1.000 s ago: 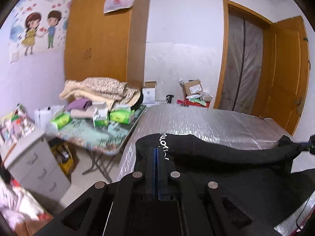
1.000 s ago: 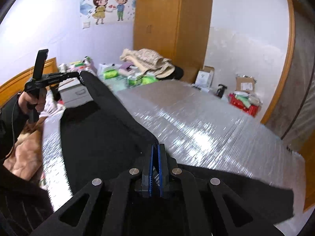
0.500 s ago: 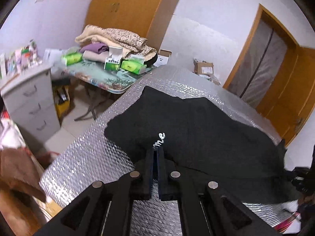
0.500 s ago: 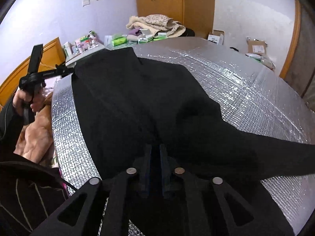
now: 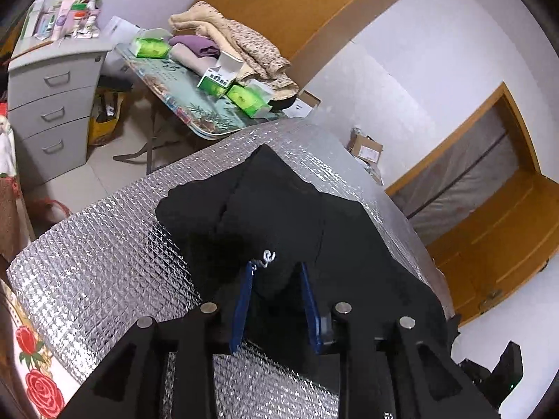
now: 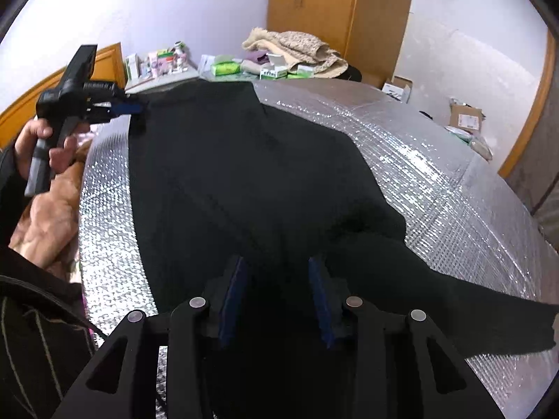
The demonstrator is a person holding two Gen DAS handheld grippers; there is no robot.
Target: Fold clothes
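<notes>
Black clothing (image 6: 244, 181) is spread flat across the silver quilted surface (image 6: 436, 160), reaching from the near edge to the far left corner, with one narrow part trailing off to the near right. In the right wrist view, the right gripper (image 6: 277, 293) is seen with its jaws opening; the blue pads (image 6: 319, 300) stand apart over the near edge of the dark fabric, which lies between them without being pressed. At the far left of that view, the left gripper (image 6: 134, 107) is held in a hand (image 6: 38, 139) at the garment's far left corner. In the left wrist view, its jaws are likewise opening, and a raised fold of the black cloth bearing a small white mark (image 5: 268, 256) sits loose between the separated blue pads (image 5: 241, 310). Beyond the surface, a folding table (image 5: 195, 118) loaded with green packets (image 5: 152, 47) and piled blankets (image 5: 241, 42) is seen, beside a grey drawer unit (image 5: 52, 104) and a wooden wardrobe (image 6: 335, 10).
</notes>
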